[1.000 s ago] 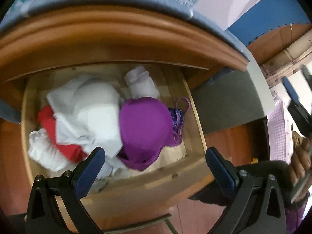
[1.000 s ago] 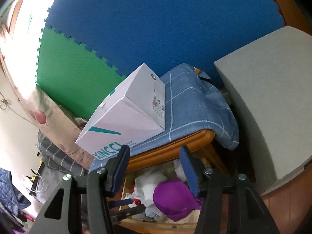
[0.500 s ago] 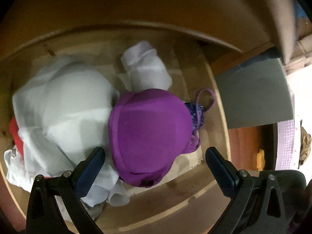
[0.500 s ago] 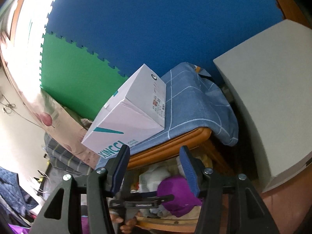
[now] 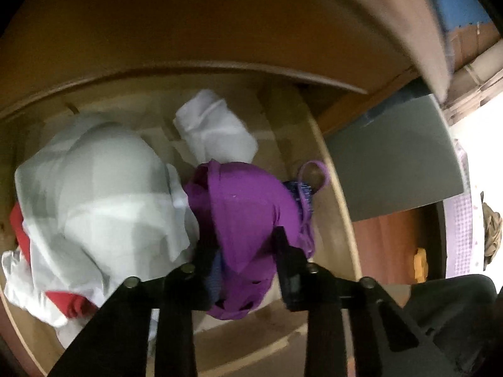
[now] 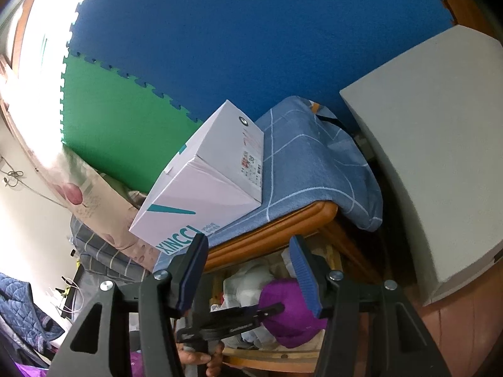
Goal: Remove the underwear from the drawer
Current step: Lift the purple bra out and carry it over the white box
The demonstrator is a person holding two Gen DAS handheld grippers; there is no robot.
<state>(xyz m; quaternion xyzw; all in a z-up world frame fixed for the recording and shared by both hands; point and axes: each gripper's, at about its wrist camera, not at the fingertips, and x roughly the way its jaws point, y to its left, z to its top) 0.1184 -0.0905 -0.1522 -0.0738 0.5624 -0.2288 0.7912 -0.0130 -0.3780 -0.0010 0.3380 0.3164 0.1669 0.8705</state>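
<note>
One garment, the purple underwear (image 5: 248, 216), is being pinched by the left gripper (image 5: 243, 253), whose jaws are closing with the fabric bunched between them. It is still lying inside the open drawer (image 5: 333, 194), beside the white clothes (image 5: 100, 188) and over a red piece (image 5: 19, 229), so the grasp is being made while the lift out is judged as left to be done. Compared with a second ago, when the jaws were being held wide above the pile, they are now being drawn in and the gripper has been lowered into the drawer. The right gripper (image 6: 248, 270) is being held half open and empty, above the drawer, unchanged
</note>
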